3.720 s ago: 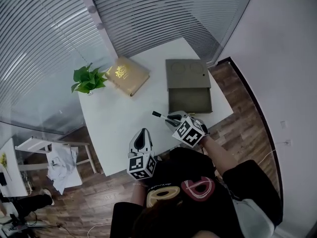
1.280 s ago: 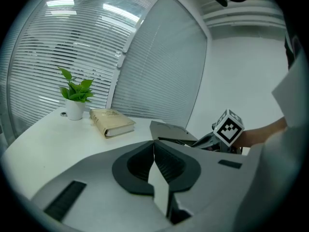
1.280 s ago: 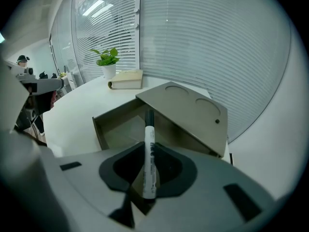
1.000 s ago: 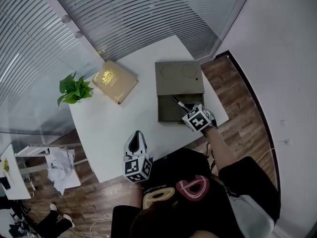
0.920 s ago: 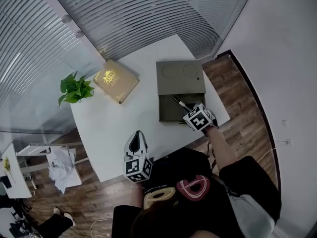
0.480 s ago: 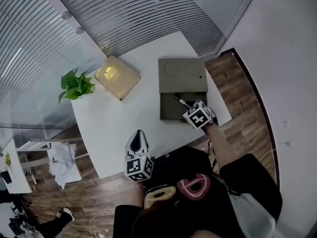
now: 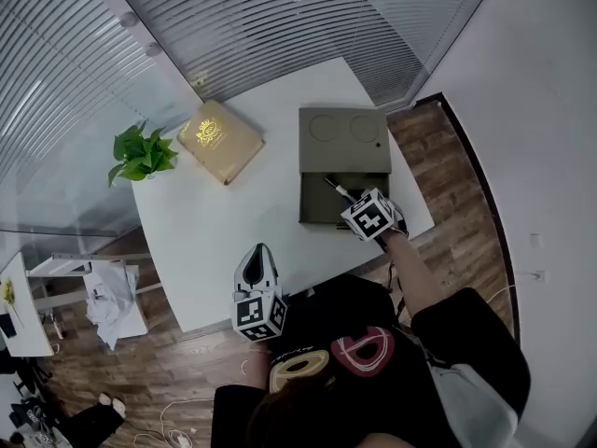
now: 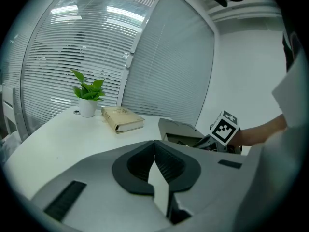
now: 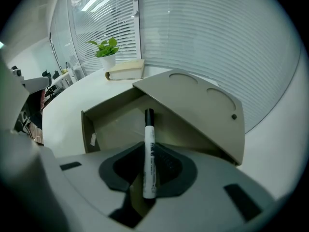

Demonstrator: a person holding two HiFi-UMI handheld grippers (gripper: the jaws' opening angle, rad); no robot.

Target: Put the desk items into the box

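An olive-grey box [image 7: 343, 138] stands on the white table [image 7: 233, 213], its lid [image 9: 193, 105] raised over the open compartment [image 9: 118, 124]. My right gripper [image 7: 353, 205] hovers above that opening, tilted steeply down. It is shut on a white marker [image 9: 148, 129] with a black cap, which sticks out past the jaws toward the inside of the box. The marker [image 7: 334, 187] also shows in the head view over the compartment. My left gripper [image 7: 262, 252] rests at the table's near edge, far from the box. Its jaws [image 8: 154, 146] meet with nothing between them.
A tan book [image 7: 220, 140] lies at the far left of the table, with a small potted plant [image 7: 140, 152] beside it at the corner. Window blinds run behind the table. A white stool [image 7: 103, 292] stands on the wooden floor to the left.
Since the earliest frame, my right gripper has carried the marker from the table's near edge to above the open box. Over the last second it has barely moved. The left gripper stays put.
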